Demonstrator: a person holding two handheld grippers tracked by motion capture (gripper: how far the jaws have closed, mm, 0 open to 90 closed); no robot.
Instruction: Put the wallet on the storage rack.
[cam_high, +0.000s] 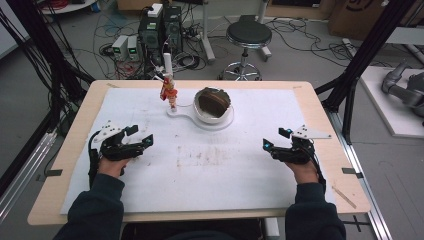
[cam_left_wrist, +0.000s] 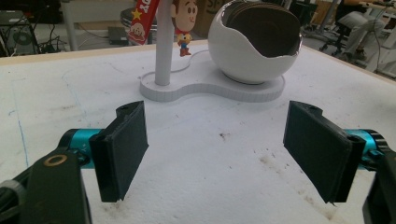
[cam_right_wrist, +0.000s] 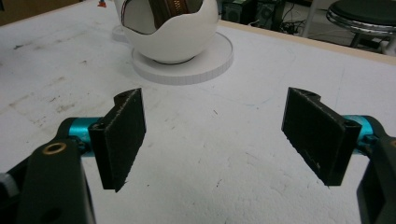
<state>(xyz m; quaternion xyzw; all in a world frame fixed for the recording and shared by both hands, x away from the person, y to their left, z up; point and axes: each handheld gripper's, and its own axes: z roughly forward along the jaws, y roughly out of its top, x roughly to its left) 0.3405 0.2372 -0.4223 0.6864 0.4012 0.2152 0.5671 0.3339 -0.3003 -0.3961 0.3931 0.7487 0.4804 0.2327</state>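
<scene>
A white eggshell-shaped bowl (cam_high: 212, 105) with a brown lining sits on a white flat stand (cam_high: 186, 113) at the table's far middle. From a thin white post (cam_high: 168, 67) on that stand hangs a small cartoon figure charm (cam_high: 170, 91). My left gripper (cam_high: 141, 135) rests open at the left of the white mat, nothing between its jaws. At the right, my right gripper (cam_high: 276, 139) is open and empty too. In the left gripper view the bowl (cam_left_wrist: 254, 44), post (cam_left_wrist: 163, 44) and charm (cam_left_wrist: 183, 21) lie ahead. The bowl (cam_right_wrist: 168, 30) is ahead to the left in the right gripper view.
A stained white mat (cam_high: 210, 160) covers most of the wooden table (cam_high: 75, 140). Behind the table stand a black stool (cam_high: 248, 37), computer boxes (cam_high: 160, 30) and tangled cables on the floor. Black frame posts (cam_high: 362, 55) rise at both sides.
</scene>
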